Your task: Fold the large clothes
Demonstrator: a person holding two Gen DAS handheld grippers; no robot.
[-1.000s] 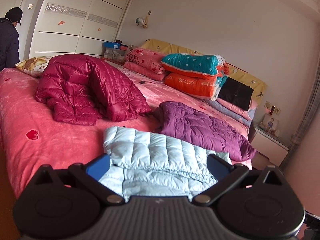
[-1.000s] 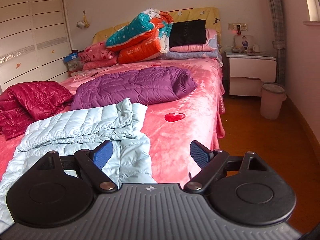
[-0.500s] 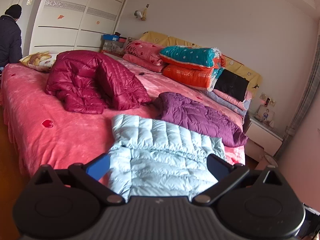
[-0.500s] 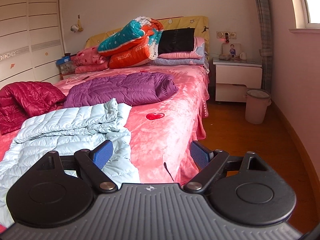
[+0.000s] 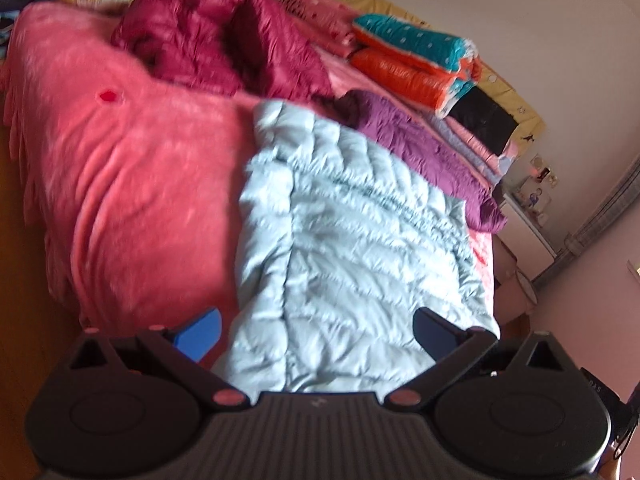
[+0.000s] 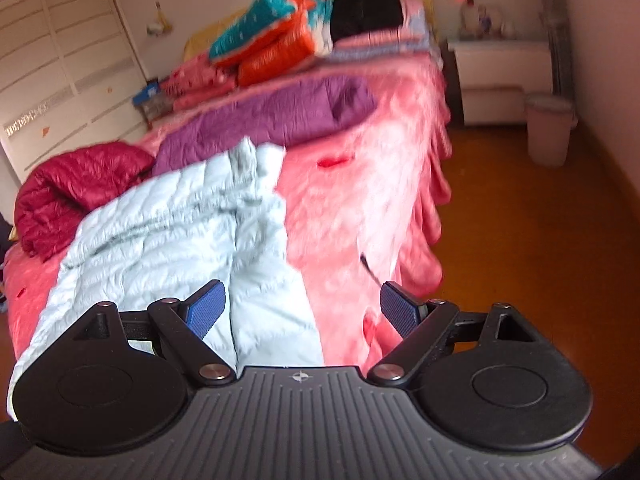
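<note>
A pale blue quilted down jacket (image 5: 352,236) lies spread on the pink bedspread (image 5: 140,184), its hem hanging over the near edge. My left gripper (image 5: 316,332) hovers open above that hem, nothing between its blue pads. The right wrist view shows the same pale blue jacket (image 6: 168,236) at lower left, with my right gripper (image 6: 302,310) open over its near right edge. Behind lie a purple jacket (image 5: 420,144) and a crumpled dark red jacket (image 5: 216,40); both show again as the purple jacket (image 6: 272,112) and red jacket (image 6: 76,184).
Folded quilts in teal and orange (image 5: 416,60) are stacked at the headboard. A white nightstand (image 6: 500,76) and a pink bin (image 6: 550,128) stand right of the bed on the brown floor (image 6: 540,240). White wardrobe doors (image 6: 60,72) fill the left wall.
Both grippers have risen and tilted down toward the pale blue jacket, so the bed fills more of each view. Both frames are now motion-blurred. The jaws stay open.
</note>
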